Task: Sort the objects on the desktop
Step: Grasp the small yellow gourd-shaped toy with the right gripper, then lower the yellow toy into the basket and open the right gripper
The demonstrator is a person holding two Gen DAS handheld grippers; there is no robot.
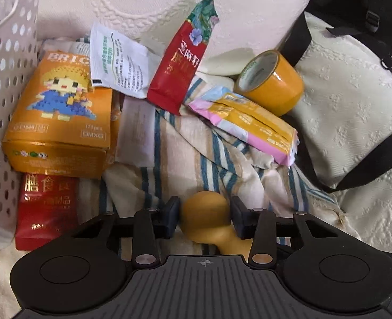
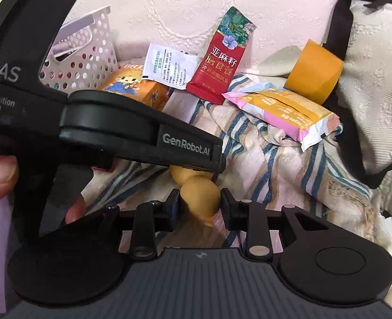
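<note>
Both tools, left (image 1: 205, 220) and right (image 2: 199, 204), pitch downward, clamping the yellow gourd (image 1: 203, 212).

gourd (image 1: 205, 214) | yellow, double-bulbed | lying on striped cloth (image 1: 190, 143) | between both claws

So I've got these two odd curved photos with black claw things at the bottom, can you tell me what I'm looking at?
Those are handheld two-finger grippers, one in each of a person's hands, each with a wide-angle camera looking along its fingers. One picture comes from the left gripper, the other from the right gripper. Both are closed on the same yellow gourd-shaped toy, one at each end. It lies on a striped cloth. Around it: an orange brick-set box, a red sachet, a white sachet, a pink-and-yellow packet, a yellow tape roll and a white perforated basket.
</note>
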